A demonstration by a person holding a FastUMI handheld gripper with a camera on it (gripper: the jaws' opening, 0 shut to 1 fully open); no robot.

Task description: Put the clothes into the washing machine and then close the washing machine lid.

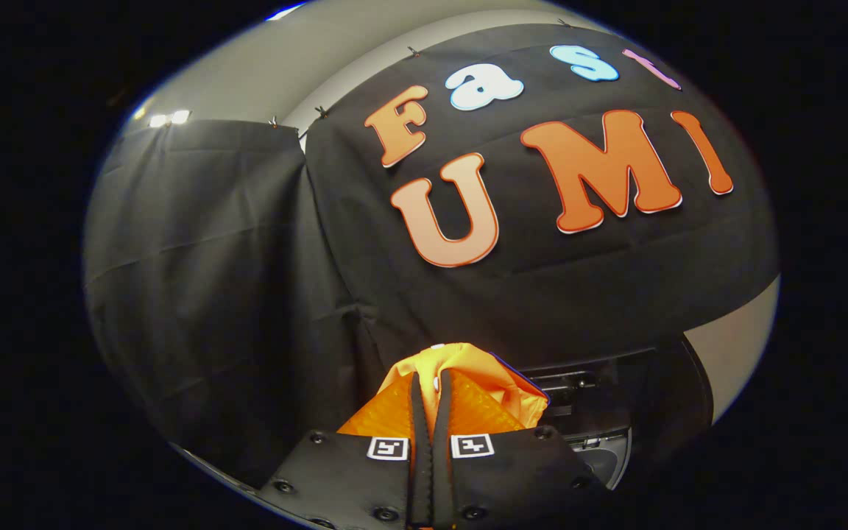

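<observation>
I have black cloth (pixel 218 280) draped across the booth ahead of me, clipped along its top edge, with pale wall (pixel 336 59) showing above it and a small bright light (pixel 170 118) at the upper left. Low in the middle, my gripper (pixel 431 386) has its two fingers drawn almost together, pinching an orange garment (pixel 494 379) that bunches up just ahead of the tips and spills to either side of them. How much of the cloth hangs below I cannot tell, since the gripper body covers it. To the right of the garment and beyond it sits a dark machine (pixel 615 390) with a pale curved part (pixel 604 453) low down; it is shadowed and partly cut off, so I cannot make out its opening or lid.
</observation>
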